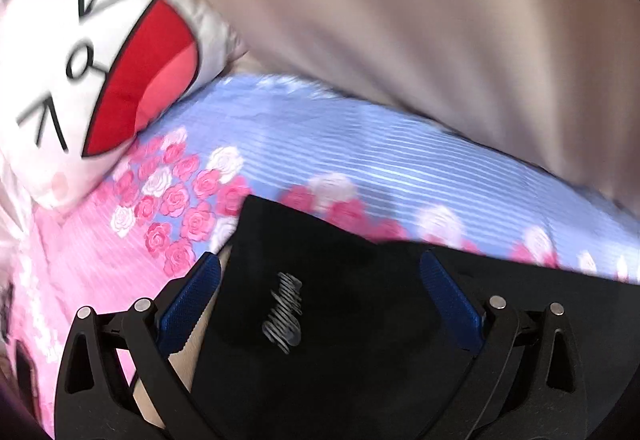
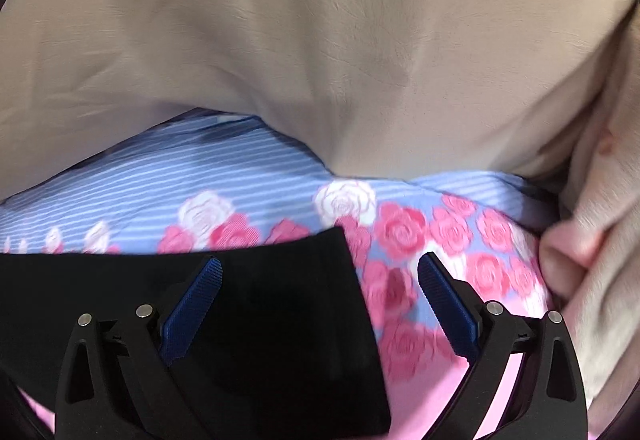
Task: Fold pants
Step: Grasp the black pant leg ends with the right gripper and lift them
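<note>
The black pants point(image 1: 340, 300) lie flat on a floral bedsheet, with a silver script logo point(image 1: 284, 314) near their left edge. In the left wrist view my left gripper point(image 1: 320, 272) is open, its blue pads on either side of the pants' left corner, just above the cloth. In the right wrist view the pants point(image 2: 260, 312) end at a right corner. My right gripper point(image 2: 320, 272) is open, its left pad over the black cloth and its right pad over the sheet. Neither gripper holds anything.
The bedsheet point(image 1: 320, 143) is blue-striped with pink and white roses point(image 2: 400, 232), turning pink nearer me. A white cartoon-face pillow point(image 1: 100, 79) lies at the left. A beige blanket point(image 2: 320, 39) is heaped along the far side and to the right.
</note>
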A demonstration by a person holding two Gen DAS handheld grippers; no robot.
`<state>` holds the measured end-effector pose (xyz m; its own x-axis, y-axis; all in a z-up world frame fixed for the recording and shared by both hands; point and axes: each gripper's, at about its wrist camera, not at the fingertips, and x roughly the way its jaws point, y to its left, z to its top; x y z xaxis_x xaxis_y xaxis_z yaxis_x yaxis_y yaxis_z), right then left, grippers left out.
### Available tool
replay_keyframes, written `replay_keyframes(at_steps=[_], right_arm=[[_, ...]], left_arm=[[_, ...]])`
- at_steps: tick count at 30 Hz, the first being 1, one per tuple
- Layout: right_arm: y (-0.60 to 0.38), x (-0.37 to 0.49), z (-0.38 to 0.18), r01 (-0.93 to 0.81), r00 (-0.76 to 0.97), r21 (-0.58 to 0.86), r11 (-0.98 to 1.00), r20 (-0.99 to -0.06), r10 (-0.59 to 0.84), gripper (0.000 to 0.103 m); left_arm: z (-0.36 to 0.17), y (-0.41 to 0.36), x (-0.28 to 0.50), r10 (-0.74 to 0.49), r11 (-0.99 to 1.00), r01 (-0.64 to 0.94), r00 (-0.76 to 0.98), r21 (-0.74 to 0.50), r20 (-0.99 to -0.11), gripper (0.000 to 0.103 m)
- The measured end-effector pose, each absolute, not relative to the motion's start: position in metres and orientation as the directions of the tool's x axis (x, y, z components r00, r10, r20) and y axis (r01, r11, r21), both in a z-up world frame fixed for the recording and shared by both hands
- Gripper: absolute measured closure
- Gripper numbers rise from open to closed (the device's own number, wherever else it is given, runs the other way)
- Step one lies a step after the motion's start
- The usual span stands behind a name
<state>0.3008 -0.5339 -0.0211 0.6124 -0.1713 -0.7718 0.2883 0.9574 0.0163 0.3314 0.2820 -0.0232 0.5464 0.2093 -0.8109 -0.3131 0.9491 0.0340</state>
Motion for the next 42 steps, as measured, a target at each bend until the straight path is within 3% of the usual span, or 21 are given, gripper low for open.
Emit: replay_keyframes(at_steps=[2, 3, 5, 7, 8, 10, 11, 12, 13, 18, 24, 29, 33, 39, 40, 42], right_arm=[[-0.536, 0.311, -0.027, 0.278, 0.605, 0.032, 0.960, -0.782, -0.149, 0.011], [-0.537, 0.317, -0.032, 0.271, 0.598, 0.046, 0.961, -0.791, -0.131, 0.021], [-0.531, 0.320, -0.034, 0.261, 0.608, 0.056, 0.964, -0.785, -0.119, 0.031], [-0.525, 0.320, -0.032, 0.231, 0.628, 0.081, 0.970, -0.774, -0.085, 0.069], [-0.523, 0.320, -0.031, 0.226, 0.632, 0.091, 0.970, -0.771, -0.075, 0.076], [-0.519, 0.316, -0.028, 0.215, 0.641, 0.116, 0.970, -0.765, -0.051, 0.085], [-0.515, 0.315, -0.026, 0.212, 0.645, 0.105, 0.972, -0.762, -0.059, 0.087], [-0.512, 0.313, -0.023, 0.205, 0.652, 0.101, 0.974, -0.756, -0.059, 0.089], [-0.508, 0.308, -0.017, 0.204, 0.666, 0.098, 0.974, -0.743, -0.065, 0.089], [-0.492, 0.273, 0.018, 0.184, 0.735, 0.114, 0.976, -0.675, -0.059, 0.091], [-0.485, 0.204, 0.070, 0.125, 0.816, 0.115, 0.986, -0.577, -0.036, 0.092], [-0.482, 0.118, 0.086, 0.069, 0.849, 0.100, 0.993, -0.528, -0.006, 0.094], [-0.485, 0.072, 0.078, 0.058, 0.838, 0.098, 0.994, -0.546, 0.005, 0.097], [-0.484, 0.009, 0.030, 0.094, 0.772, 0.139, 0.986, -0.635, 0.016, 0.103], [-0.481, -0.004, 0.021, 0.116, 0.767, 0.146, 0.982, -0.642, 0.005, 0.103], [-0.483, -0.017, 0.014, 0.148, 0.765, 0.174, 0.974, -0.644, -0.002, 0.103]], left_arm=[[-0.036, 0.303, 0.341, 0.155, 0.943, -0.331, 0.517, -0.030, -0.842, 0.005], [-0.044, 0.314, 0.348, 0.131, 0.936, -0.346, 0.494, -0.056, -0.859, 0.005], [-0.056, 0.324, 0.354, 0.100, 0.923, -0.372, 0.474, -0.096, -0.875, 0.005], [-0.062, 0.328, 0.357, 0.097, 0.923, -0.371, 0.483, -0.103, -0.870, 0.005], [-0.062, 0.327, 0.360, 0.102, 0.928, -0.362, 0.483, -0.092, -0.870, 0.007], [-0.060, 0.322, 0.361, 0.114, 0.941, -0.333, 0.493, -0.066, -0.863, 0.027], [-0.057, 0.320, 0.360, 0.131, 0.941, -0.336, 0.491, -0.048, -0.861, 0.052], [-0.055, 0.322, 0.360, 0.130, 0.939, -0.341, 0.485, -0.050, -0.865, 0.066], [-0.050, 0.326, 0.354, 0.073, 0.936, -0.334, 0.497, -0.113, -0.865, 0.072], [-0.010, 0.320, 0.311, 0.016, 0.951, -0.254, 0.608, -0.175, -0.793, 0.080], [0.057, 0.302, 0.225, -0.042, 0.973, -0.127, 0.723, -0.192, -0.689, 0.081], [0.073, 0.308, 0.143, -0.067, 0.976, -0.082, 0.765, -0.201, -0.641, 0.081], [0.050, 0.318, 0.095, -0.073, 0.976, -0.087, 0.728, -0.198, -0.681, 0.080], [-0.031, 0.334, 0.044, -0.070, 0.951, -0.200, 0.600, -0.234, -0.797, 0.076], [-0.040, 0.338, 0.038, -0.066, 0.944, -0.226, 0.581, -0.238, -0.811, 0.075], [-0.050, 0.347, 0.025, -0.112, 0.907, -0.272, 0.582, -0.322, -0.806, 0.062]])
